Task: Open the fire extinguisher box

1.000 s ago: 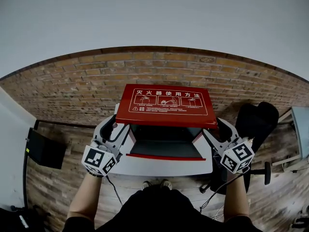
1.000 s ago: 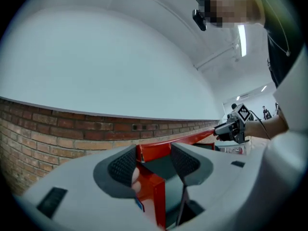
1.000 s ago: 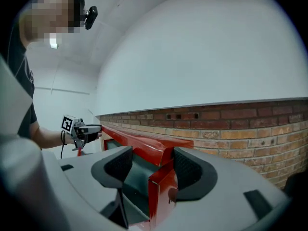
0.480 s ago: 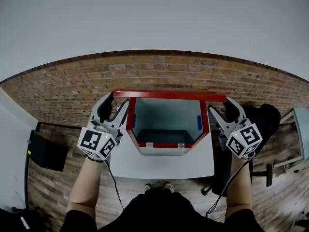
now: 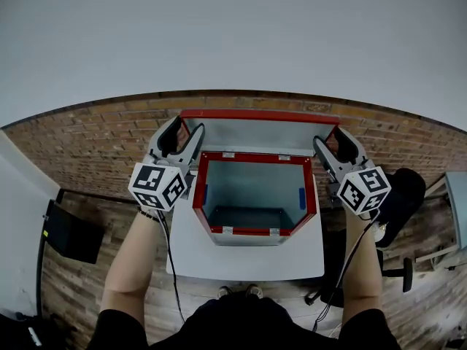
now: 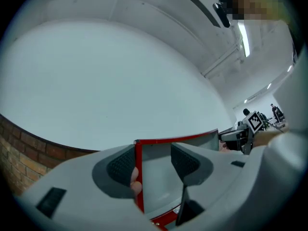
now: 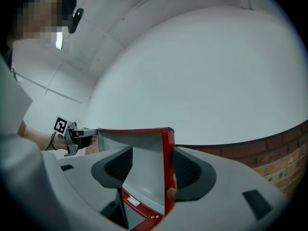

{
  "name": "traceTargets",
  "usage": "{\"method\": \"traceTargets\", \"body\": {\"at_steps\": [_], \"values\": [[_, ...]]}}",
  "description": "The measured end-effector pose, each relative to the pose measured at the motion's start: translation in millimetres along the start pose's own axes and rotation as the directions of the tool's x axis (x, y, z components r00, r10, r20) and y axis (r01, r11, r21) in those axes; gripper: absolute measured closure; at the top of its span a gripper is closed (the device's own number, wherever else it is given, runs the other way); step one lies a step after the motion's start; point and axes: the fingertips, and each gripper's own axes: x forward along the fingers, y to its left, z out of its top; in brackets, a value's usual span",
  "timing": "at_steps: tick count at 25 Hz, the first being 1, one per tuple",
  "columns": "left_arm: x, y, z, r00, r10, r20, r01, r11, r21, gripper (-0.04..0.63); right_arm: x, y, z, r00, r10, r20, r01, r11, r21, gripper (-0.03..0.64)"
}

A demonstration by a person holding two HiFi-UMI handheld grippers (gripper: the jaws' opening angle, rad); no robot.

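White wall (image 5: pixel 233 35) filled the upper half of the head view, over a band of brick (image 5: pixel 87 133) and a wooden floor (image 5: pixel 80 283). At centre frame the fire extinguisher box (image 5: pixel 252 231) sat on a white table (image 5: pixel 248 259), its mouth open to the camera and its grey inside bare. The lid (image 5: pixel 255 133) leaned back above the opening, grey inner face showing. Half a second earlier it had stood edge-on as one red strip. A second earlier its red printed face had covered most of the opening. The left gripper (image 5: pixel 186 128) was at the lid's left edge and the right gripper (image 5: pixel 330 138) at its right edge, both higher in frame than before. A black chair (image 5: pixel 400 195) stood at right.

Left gripper view: jaws stood partly apart around the lid's upper corner. The red rim (image 6: pixel 138 177) lay against the left-hand pad (image 6: pixel 121 165), with a gap to the other pad. Not clamped shut. White wall filled the background, with brick at lower left.

Right gripper view: same arrangement, mirrored. The jaws were partly apart, the lid's red edge (image 7: pixel 167 167) lay close against the right-hand pad (image 7: pixel 186 170), and the grey panel spanned the gap. The other gripper showed small at left of frame, at the lid's far corner.
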Motion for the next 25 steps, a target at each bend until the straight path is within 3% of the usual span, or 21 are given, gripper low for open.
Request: {"method": "traceTargets", "body": {"at_steps": [11, 19, 25], "values": [[60, 31, -19, 0.997, 0.034, -0.063, -0.034, 0.999, -0.001, 0.325, 54, -34, -11, 0.998, -0.057, -0.026, 0.056, 0.998, -0.008, 0.347], [82, 43, -33, 0.992, 0.062, -0.109, -0.063, 0.998, -0.014, 0.325, 74, -46, -20, 0.996, -0.063, -0.058, 0.063, 0.998, 0.008, 0.347], [84, 45, -34, 0.993, 0.053, -0.103, -0.052, 0.999, 0.017, 0.325, 78, -50, -23, 0.997, -0.065, -0.047, 0.066, 0.998, 0.022, 0.347]]}}
